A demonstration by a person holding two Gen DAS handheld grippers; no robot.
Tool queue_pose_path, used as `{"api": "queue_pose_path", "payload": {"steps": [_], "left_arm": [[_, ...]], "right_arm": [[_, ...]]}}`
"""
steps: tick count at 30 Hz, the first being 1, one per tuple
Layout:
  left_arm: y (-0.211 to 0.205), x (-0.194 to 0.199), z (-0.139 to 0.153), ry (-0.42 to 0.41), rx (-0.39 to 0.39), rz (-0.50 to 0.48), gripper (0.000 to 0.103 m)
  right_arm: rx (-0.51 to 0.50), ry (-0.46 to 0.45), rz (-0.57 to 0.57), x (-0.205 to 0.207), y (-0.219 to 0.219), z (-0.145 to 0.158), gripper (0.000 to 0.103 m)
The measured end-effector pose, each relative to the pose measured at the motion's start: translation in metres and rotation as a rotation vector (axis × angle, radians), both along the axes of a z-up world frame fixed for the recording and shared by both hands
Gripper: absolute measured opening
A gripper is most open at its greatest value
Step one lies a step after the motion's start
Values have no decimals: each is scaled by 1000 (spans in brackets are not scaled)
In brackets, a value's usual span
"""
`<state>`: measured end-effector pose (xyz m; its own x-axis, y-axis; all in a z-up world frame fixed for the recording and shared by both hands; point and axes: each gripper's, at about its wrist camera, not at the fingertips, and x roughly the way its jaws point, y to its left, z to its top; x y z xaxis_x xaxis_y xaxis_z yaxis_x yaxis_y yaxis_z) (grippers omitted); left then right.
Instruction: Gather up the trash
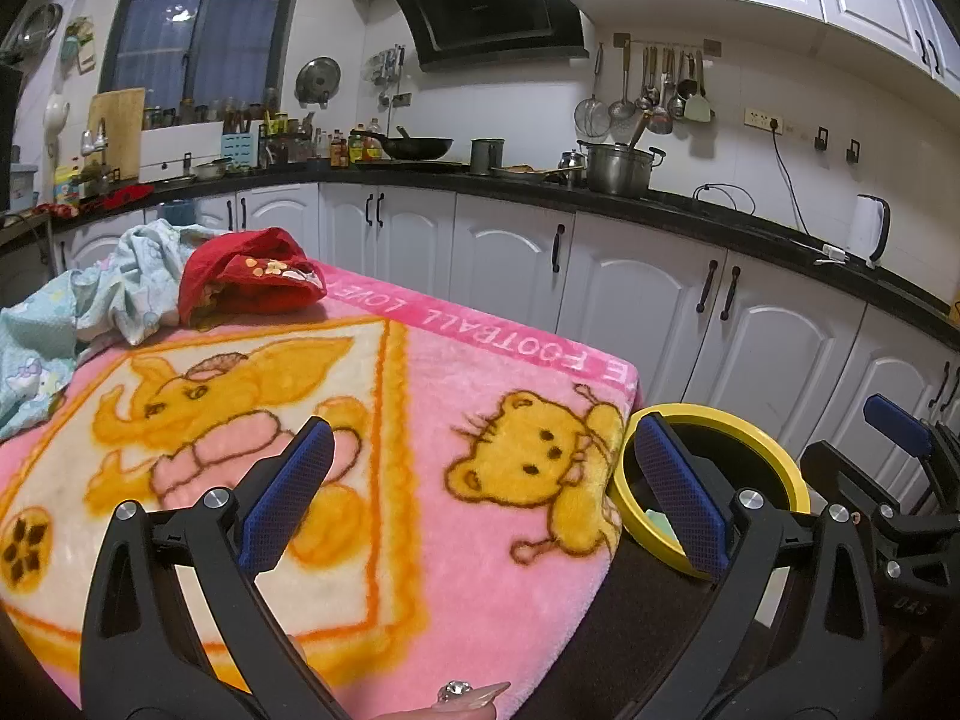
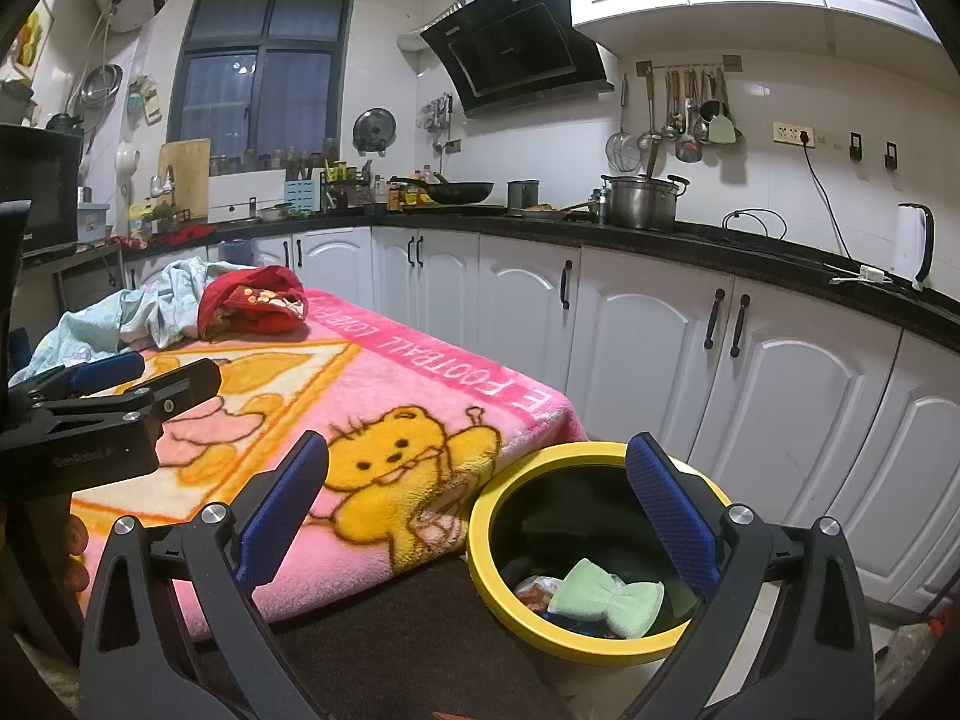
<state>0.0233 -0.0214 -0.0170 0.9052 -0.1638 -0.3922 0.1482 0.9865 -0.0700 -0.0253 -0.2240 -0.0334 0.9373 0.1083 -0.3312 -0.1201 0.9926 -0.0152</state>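
Note:
A yellow-rimmed trash bin (image 2: 498, 570) stands on the floor at the table's right corner; it also shows in the left wrist view (image 1: 774, 456). Inside lie a pale green sponge-like piece (image 2: 606, 597) and some wrappers (image 2: 534, 591). My right gripper (image 2: 477, 516) is open and empty above the bin's near edge. My left gripper (image 1: 480, 492) is open and empty over the pink blanket's right edge. The left gripper also shows at the left of the right wrist view (image 2: 120, 384), and the right gripper at the right of the left wrist view (image 1: 900, 438).
A pink cartoon blanket (image 1: 420, 540) covers the table. A red cloth (image 1: 252, 276) and a light blue cloth (image 1: 114, 294) lie at its far left. White cabinets (image 2: 660, 348) under a black counter with pots run behind. A dark mat (image 2: 408, 648) lies on the floor.

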Motion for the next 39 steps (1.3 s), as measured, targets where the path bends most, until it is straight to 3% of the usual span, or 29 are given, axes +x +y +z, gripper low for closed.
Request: {"api": "queue_pose_path", "payload": {"steps": [26, 34, 37, 39], "left_arm": [[1, 1, 0, 2, -3, 0, 92], [1, 1, -4, 39, -8, 35, 92], [13, 2, -3, 67, -50, 48, 92], [37, 5, 0, 98, -97, 110, 92]], "right_arm": [[-1, 0, -1, 0, 1, -1, 97], [3, 3, 2, 0, 1, 0, 97], [2, 6, 24, 3, 4, 6, 97], [-9, 21, 75, 11, 16, 13, 97]]}}
